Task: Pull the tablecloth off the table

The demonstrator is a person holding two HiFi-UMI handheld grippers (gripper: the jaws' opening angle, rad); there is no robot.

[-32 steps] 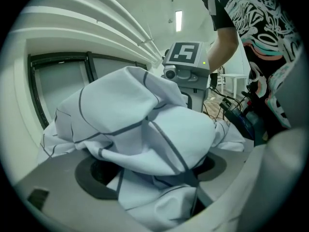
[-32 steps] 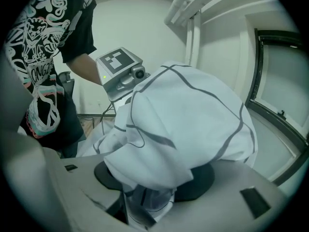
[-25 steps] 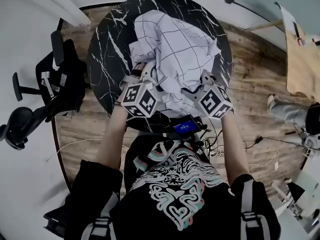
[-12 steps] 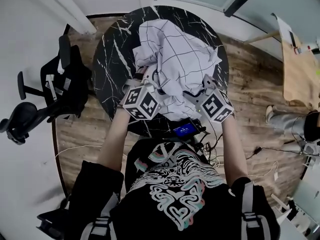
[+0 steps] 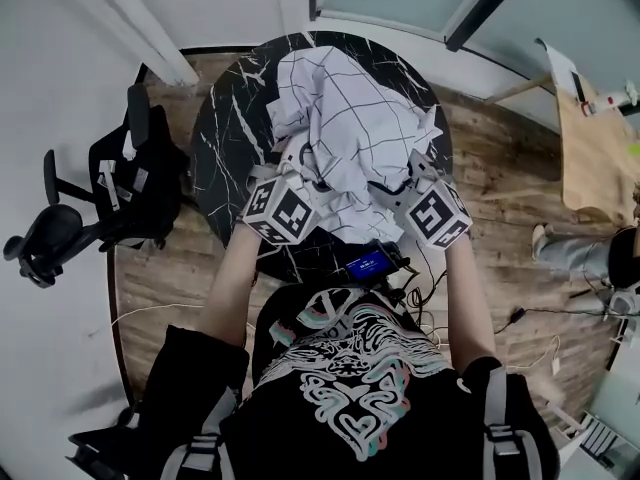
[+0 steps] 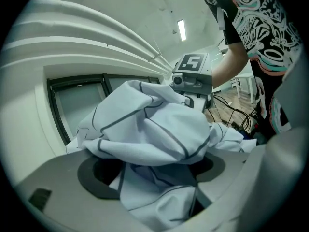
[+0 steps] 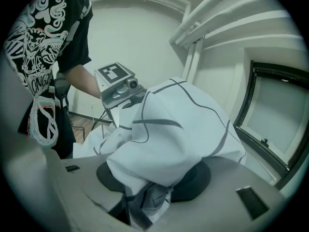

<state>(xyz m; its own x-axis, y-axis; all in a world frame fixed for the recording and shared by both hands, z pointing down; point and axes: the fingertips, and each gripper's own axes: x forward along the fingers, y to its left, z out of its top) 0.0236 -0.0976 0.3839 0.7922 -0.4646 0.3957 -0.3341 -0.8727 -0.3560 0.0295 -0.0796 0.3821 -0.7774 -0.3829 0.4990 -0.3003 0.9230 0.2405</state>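
Black marbled round table is half bared. Its white grid-lined tablecloth is heaped just beyond both tongs. The near edge is pinched equally by the left gripper and the right gripper, whose jaws have just been closing on it.

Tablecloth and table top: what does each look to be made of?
The tablecloth looks like thin woven fabric, matte white with a dark grid: it bunches into soft folds and creases. The table top looks like polished black marble, or a marble-look laminate: white veins run across a smooth dark surface, and the pictures cannot settle which.
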